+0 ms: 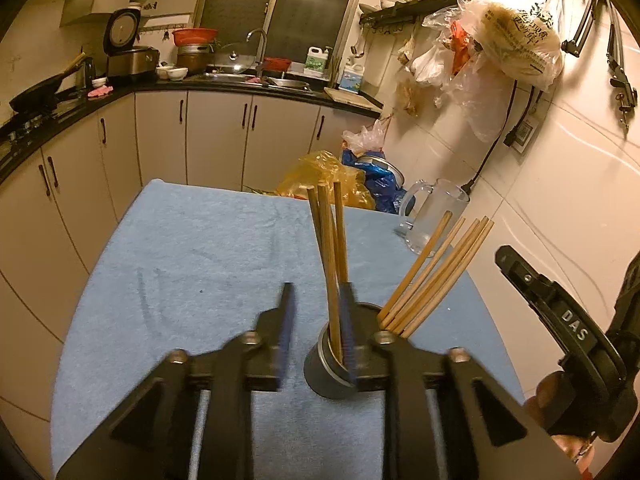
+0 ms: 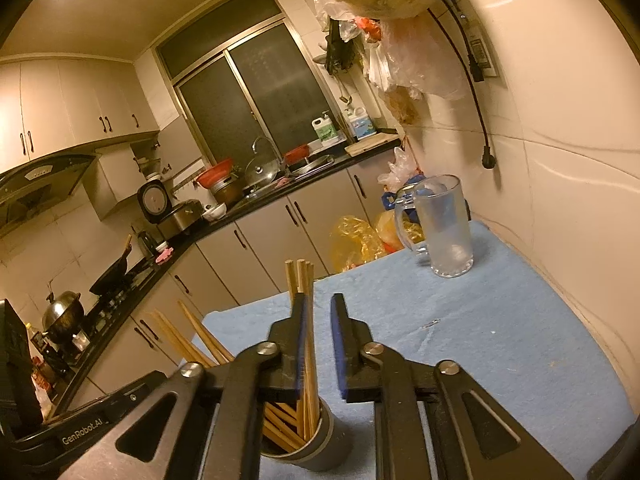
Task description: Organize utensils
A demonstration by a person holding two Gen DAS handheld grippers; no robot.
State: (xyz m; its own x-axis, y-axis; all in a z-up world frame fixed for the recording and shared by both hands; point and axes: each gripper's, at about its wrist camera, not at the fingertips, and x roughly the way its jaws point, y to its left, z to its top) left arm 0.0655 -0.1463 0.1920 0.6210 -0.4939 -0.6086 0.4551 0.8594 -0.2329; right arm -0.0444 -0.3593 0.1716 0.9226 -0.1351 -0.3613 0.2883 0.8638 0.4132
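Left gripper (image 1: 318, 332): jaws parted, nothing between the pads; its right finger overlaps the rim of the chopstick holder (image 1: 334, 376) in the left wrist view, contact uncertain. Right gripper (image 2: 320, 344): jaws parted above the holder (image 2: 308, 440), with the upright chopsticks (image 2: 308, 360) running up just beside its left finger; whether that pad touches them cannot be told, and nothing is clamped.

The holder, a dark cylindrical cup, stands on the blue cloth (image 1: 180, 260). One bundle of chopsticks (image 1: 330, 248) stands near vertical in it; a second bundle (image 1: 436, 276) fans toward the tiled wall. Beyond the holder, near the far corner of the cloth, stands an empty glass mug (image 2: 444, 228).

Handling, by judgement: the chopsticks are light, stiff and smooth, liable to pivot or slip; hold several at mid-length. The holder may tip if levered sideways.
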